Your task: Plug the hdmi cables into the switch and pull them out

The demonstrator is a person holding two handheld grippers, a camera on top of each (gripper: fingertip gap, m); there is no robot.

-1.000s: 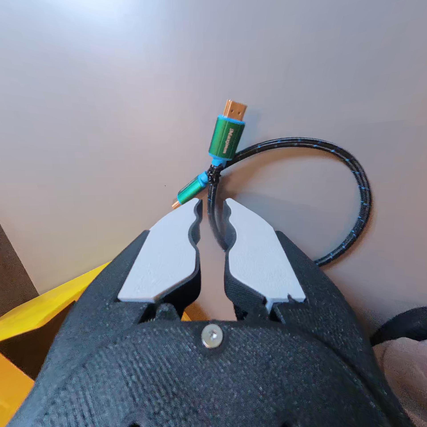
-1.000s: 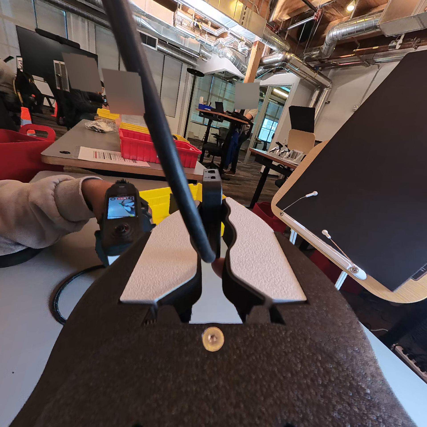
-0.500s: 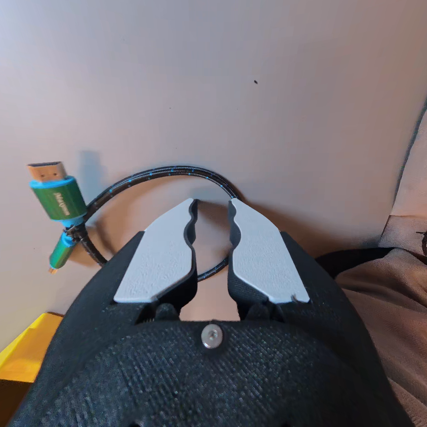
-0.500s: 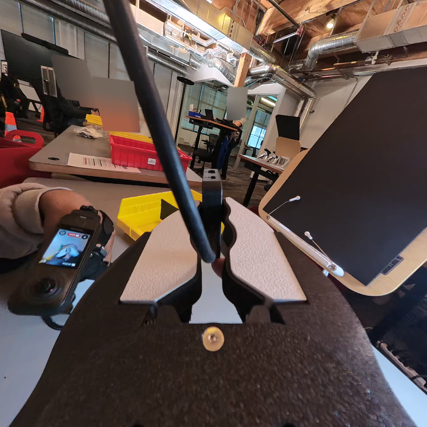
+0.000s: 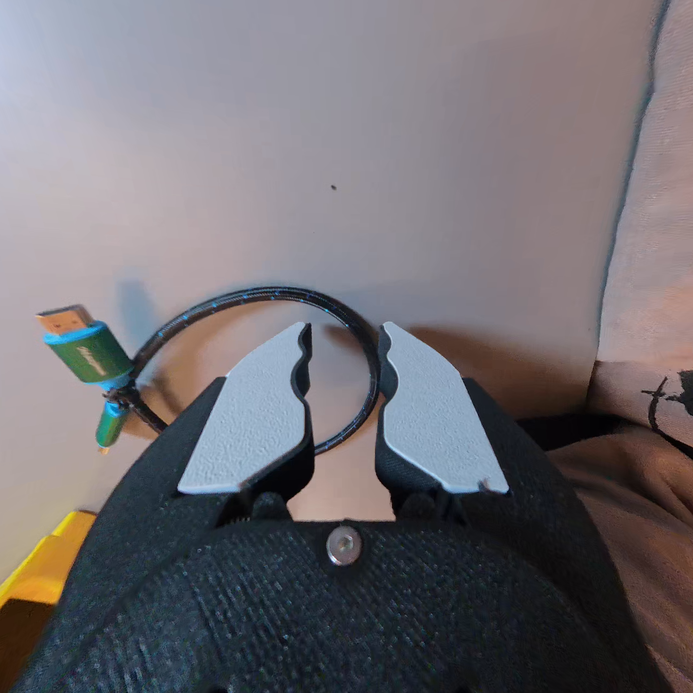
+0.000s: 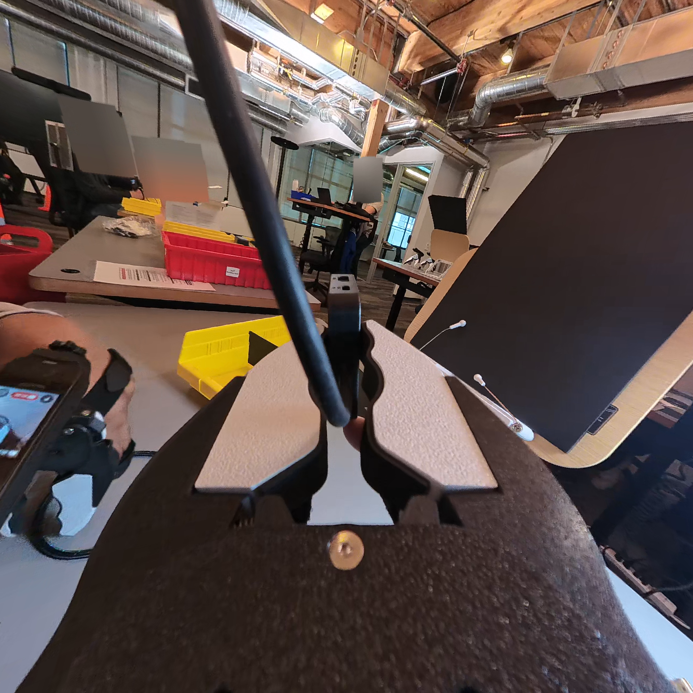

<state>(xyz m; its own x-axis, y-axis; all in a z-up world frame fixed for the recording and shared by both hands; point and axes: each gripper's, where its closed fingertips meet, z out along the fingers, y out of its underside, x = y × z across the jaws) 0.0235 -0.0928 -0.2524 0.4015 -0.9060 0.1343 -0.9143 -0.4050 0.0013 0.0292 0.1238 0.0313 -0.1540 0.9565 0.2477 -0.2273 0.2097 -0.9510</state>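
Lying on the grey tabletop (image 5: 337,150), the braided hdmi cable (image 5: 262,296) had its green plug (image 5: 88,356) at the left and looped between the parted fingers of the left gripper (image 5: 345,330), while the right gripper (image 6: 343,330) clamped the black switch (image 6: 343,311) upright, yellow bin (image 6: 225,348) behind.

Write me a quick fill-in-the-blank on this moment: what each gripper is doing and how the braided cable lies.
1. The right gripper is shut on the black ____.
2. The left gripper is ____ and holds nothing.
3. The braided HDMI cable lies in a ____ on the grey table.
4. Its larger plug has a ____ metal shell.

Missing words: switch; open; loop; green
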